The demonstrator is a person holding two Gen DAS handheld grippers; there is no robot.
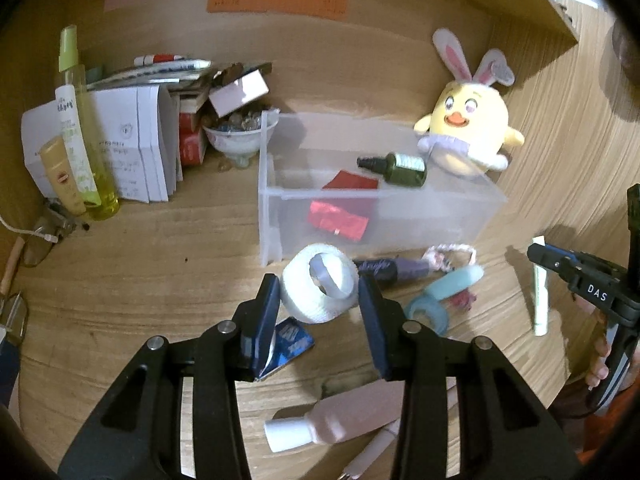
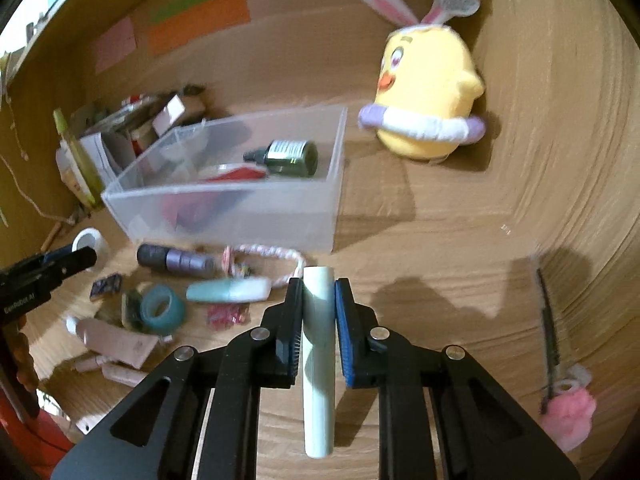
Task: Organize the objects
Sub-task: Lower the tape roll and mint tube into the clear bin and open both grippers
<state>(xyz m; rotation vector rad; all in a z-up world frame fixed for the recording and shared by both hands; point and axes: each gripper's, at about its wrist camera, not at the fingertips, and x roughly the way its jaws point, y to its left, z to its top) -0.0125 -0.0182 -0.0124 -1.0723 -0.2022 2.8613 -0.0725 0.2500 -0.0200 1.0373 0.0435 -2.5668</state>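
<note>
Right tongs (image 2: 318, 312) around pale tube (image 2: 318, 360)

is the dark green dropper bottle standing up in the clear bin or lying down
Lying down. The dark green dropper bottle rests on its side inside the clear bin, black cap pointing sideways, over a red packet.

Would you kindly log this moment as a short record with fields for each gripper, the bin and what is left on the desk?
left gripper: shut on the white tape roll
right gripper: shut on the pale green tube
clear bin: holds a dark green dropper bottle and red packets
loose in front of bin: purple tube, teal tape roll, pink bottle
behind bin: yellow chick plush
</note>
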